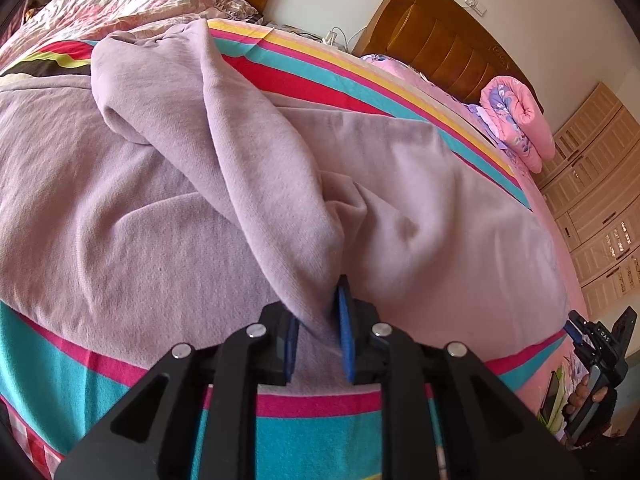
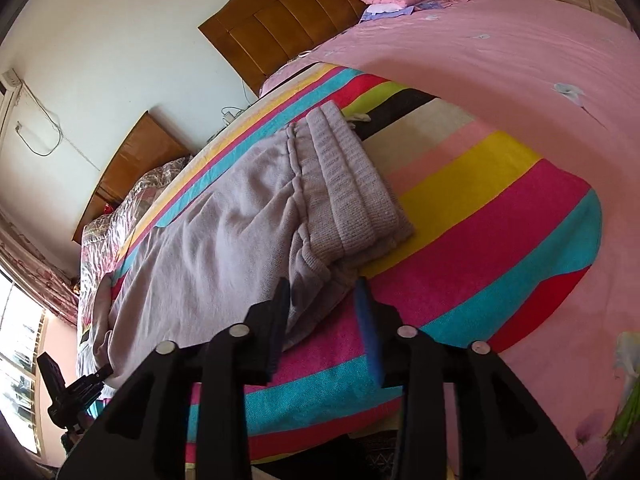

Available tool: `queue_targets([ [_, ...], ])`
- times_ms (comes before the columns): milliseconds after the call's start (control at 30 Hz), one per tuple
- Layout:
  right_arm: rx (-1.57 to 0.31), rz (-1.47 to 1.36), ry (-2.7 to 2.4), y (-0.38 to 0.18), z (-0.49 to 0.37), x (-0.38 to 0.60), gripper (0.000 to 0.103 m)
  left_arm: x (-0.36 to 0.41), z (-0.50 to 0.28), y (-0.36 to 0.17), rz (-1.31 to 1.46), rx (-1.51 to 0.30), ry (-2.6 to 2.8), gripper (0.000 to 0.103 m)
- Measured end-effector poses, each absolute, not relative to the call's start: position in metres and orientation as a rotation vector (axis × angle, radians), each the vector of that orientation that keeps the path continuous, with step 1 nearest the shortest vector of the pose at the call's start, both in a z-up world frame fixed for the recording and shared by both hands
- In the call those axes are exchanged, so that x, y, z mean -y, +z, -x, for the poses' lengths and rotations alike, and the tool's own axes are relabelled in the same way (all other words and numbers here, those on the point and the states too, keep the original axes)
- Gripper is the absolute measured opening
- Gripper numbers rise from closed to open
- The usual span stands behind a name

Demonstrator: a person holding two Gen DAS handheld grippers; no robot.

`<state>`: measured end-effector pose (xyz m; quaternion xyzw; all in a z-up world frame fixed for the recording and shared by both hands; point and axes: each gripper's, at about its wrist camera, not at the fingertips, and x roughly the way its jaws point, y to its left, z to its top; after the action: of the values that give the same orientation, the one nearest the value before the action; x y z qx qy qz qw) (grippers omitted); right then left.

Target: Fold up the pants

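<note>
pants [image 1: 168, 184] hem pinched in left tool [image 1: 318, 332]; right tool [image 2: 324, 316] spread at waistband edge.

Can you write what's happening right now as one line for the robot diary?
task: fold pants | left gripper: shut on pants leg, lifting | right gripper: open at waistband | surface: striped blanket

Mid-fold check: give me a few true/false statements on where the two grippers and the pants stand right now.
1. The left gripper is pinching a fold of the pants. True.
2. The right gripper is shut on the waistband. False: its jaws are open, with the pants' edge at its left finger.
3. The pants are black. False: they are pale lilac.
4. The pants lie on a striped blanket. True.
5. A rolled pink quilt sits near the headboard. True.
</note>
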<state>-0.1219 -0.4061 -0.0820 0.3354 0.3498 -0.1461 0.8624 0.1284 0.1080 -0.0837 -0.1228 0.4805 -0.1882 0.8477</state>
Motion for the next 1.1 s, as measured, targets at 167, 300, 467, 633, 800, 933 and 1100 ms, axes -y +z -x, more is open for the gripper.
queue_targets([
  [167, -0.652, -0.607, -0.284, -0.044, 0.105, 0.396, 0.079, -0.118, -0.128, -0.077, 0.3, -0.984, -0.397, 0.072],
  [300, -0.711, -0.45, -0.106, -0.025, 0.04, 0.353, 0.076, -0.135, -0.127, -0.067, 0.332, -0.936, -0.389, 0.079],
  [467, -0.747, -0.078, 0.275, -0.012, -0.076, 0.251, 0.069, -0.156, -0.143, -0.065, 0.418, -0.942, -0.364, 0.079],
  [633, -0.797, 0.25, 0.598, -0.028, -0.174, 0.146, 0.055, -0.153, -0.149, -0.052, 0.399, -0.947, -0.374, 0.079],
  [800, -0.849, 0.495, 0.871, -0.054, -0.217, 0.076, 0.049, -0.144, -0.158, -0.042, 0.344, -0.97, -0.382, 0.079],
  [933, -0.898, 0.578, 0.975, -0.066, -0.234, 0.056, 0.039, -0.133, -0.174, -0.039, 0.298, -0.982, -0.401, 0.078],
  [1100, -0.938, 0.638, 1.029, -0.081, -0.243, 0.048, 0.036, -0.123, -0.193, -0.056, 0.24, -1.052, -0.359, 0.063],
])
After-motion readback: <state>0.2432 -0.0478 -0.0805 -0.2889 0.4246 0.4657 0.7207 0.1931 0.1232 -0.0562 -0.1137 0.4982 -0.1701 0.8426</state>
